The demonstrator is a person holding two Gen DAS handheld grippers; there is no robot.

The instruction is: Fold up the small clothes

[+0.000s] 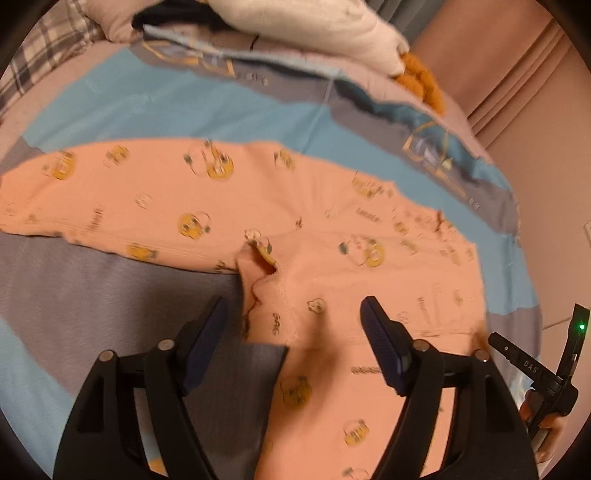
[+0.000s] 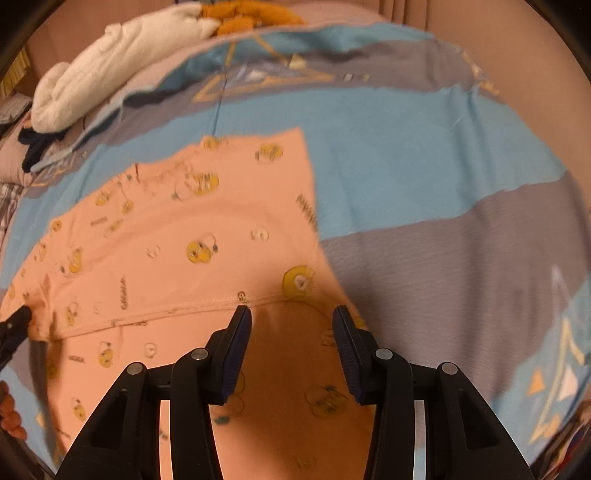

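A small peach garment [image 1: 314, 221] printed with yellow cartoon heads lies spread flat on the bed, a sleeve stretching left and a folded flap near its middle. My left gripper [image 1: 295, 310] hovers just above its near part with the jaws wide apart and nothing between the pads. In the right wrist view the same garment [image 2: 177, 240] fills the left and centre. My right gripper [image 2: 291, 314] is open over the hem seam, its pads clear of the cloth. The left gripper's tip [image 2: 14, 325] shows at that view's left edge, by the garment's corner.
The bed carries a blue and grey patterned sheet [image 2: 406, 166]. At its far end are a white plush bundle [image 1: 314, 26], an orange furry item [image 1: 421, 77], a dark cloth [image 2: 37, 147] and plaid fabric [image 1: 48, 44]. A pink curtain [image 1: 517, 74] hangs beyond the bed's right side.
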